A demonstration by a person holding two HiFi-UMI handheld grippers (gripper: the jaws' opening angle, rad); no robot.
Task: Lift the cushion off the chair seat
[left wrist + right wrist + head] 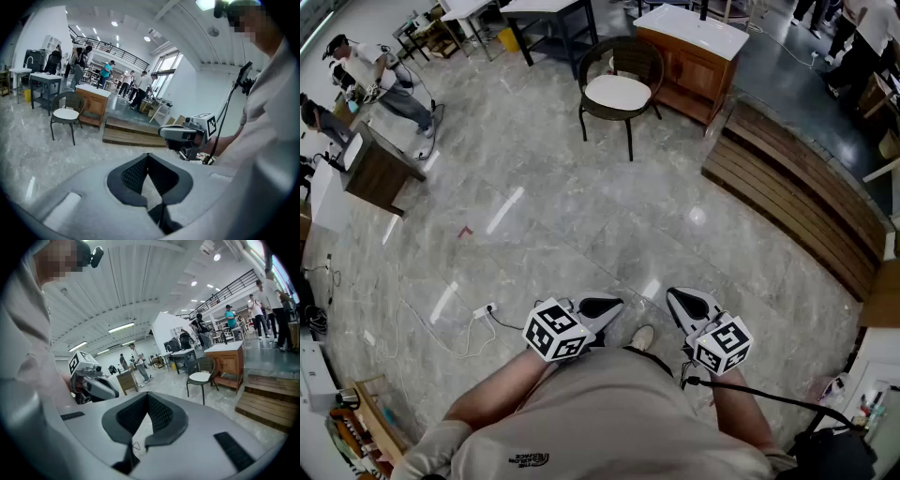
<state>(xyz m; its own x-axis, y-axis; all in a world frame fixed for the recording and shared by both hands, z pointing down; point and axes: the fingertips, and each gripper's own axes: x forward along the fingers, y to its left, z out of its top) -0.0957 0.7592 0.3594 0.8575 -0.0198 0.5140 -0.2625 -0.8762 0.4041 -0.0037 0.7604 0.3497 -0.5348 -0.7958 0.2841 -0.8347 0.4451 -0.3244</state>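
While you hold both grippers close against your body, the left gripper and the right gripper each have their fingers closed tip to tip, gripping nothing. The round white cushion lies on the seat of the dark round-backed chair, well apart from both sets of fingers, across the grey marble floor. Only the head view shows the white power strip lying on the floor near your feet. Only the two gripper views show the white ceiling with its lamps, and each shows the other gripper beside it.
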